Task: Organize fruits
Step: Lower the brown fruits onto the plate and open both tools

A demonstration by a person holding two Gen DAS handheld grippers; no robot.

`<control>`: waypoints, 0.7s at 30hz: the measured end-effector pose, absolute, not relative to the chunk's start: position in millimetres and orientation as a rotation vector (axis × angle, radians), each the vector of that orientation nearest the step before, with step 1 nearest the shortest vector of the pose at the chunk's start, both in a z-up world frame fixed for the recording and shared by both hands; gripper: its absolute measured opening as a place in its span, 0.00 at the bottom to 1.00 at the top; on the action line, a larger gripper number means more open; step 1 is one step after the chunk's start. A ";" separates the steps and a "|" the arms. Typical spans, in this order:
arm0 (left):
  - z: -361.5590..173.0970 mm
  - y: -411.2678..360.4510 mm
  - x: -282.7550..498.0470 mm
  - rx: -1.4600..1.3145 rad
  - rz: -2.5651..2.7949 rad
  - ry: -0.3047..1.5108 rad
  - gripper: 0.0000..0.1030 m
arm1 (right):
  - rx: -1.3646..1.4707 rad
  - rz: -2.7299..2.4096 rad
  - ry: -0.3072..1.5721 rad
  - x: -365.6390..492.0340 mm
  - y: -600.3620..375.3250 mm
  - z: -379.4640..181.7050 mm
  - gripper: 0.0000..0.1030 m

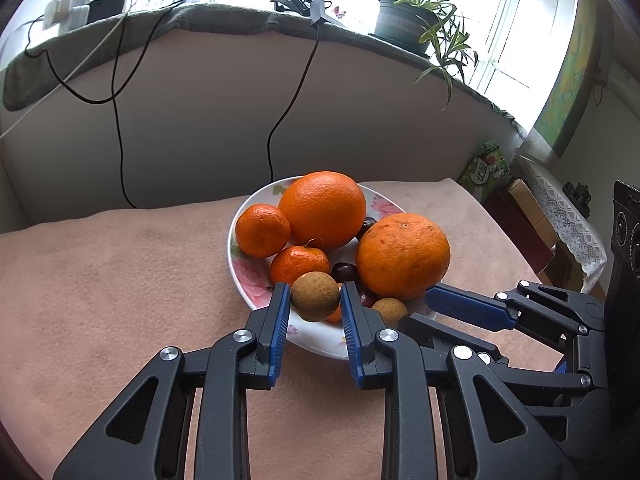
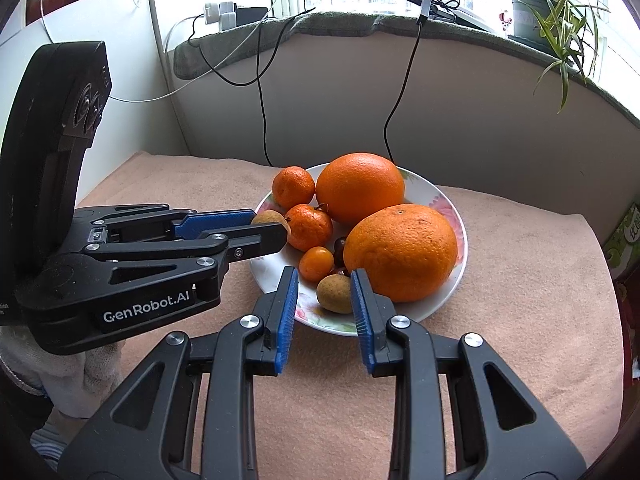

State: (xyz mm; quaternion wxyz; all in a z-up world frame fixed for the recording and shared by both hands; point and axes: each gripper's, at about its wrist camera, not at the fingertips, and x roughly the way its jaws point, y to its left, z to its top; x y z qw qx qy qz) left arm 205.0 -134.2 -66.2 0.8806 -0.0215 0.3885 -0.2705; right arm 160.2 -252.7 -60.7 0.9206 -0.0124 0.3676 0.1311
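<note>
A floral white plate [image 1: 256, 292] [image 2: 448, 216] on the pink cloth holds two big oranges [image 1: 327, 210] [image 1: 403, 256], two tangerines [image 1: 262, 230] [image 1: 299, 265], a kumquat [image 2: 316, 264], dark cherries [image 1: 345, 272] and two brown longans. My left gripper [image 1: 315, 300] is shut on one longan [image 1: 315, 296] over the plate's near rim; it also shows in the right wrist view [image 2: 270, 220]. My right gripper [image 2: 325, 292] is open around the other longan [image 2: 335, 293], fingers not touching it; in the left wrist view that longan [image 1: 390, 310] lies beside the right gripper's fingers [image 1: 468, 306].
The pink cloth [image 1: 120, 300] covers the table. A grey-topped ledge [image 1: 240, 20] behind carries cables, chargers and a potted plant [image 1: 404, 20]. Black cables [image 1: 276, 128] hang to the table's back edge. Boxes and a snack bag [image 1: 486, 168] stand at the right.
</note>
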 end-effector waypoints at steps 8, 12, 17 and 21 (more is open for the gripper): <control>-61.5 -133.6 203.5 -0.041 -0.562 0.794 0.37 | -0.019 0.255 0.756 157.8 -259.5 -60.6 0.28; -58.5 -133.0 200.8 -0.042 -0.562 0.780 0.46 | -0.012 0.244 0.734 154.1 -264.2 -57.0 0.58; -55.1 -132.4 199.2 -0.034 -0.544 0.768 0.60 | -0.016 0.242 0.730 150.3 -266.3 -53.2 0.64; -51.7 -129.5 197.2 -0.037 -0.531 0.763 0.64 | -0.008 0.229 0.727 147.1 -270.2 -53.2 0.78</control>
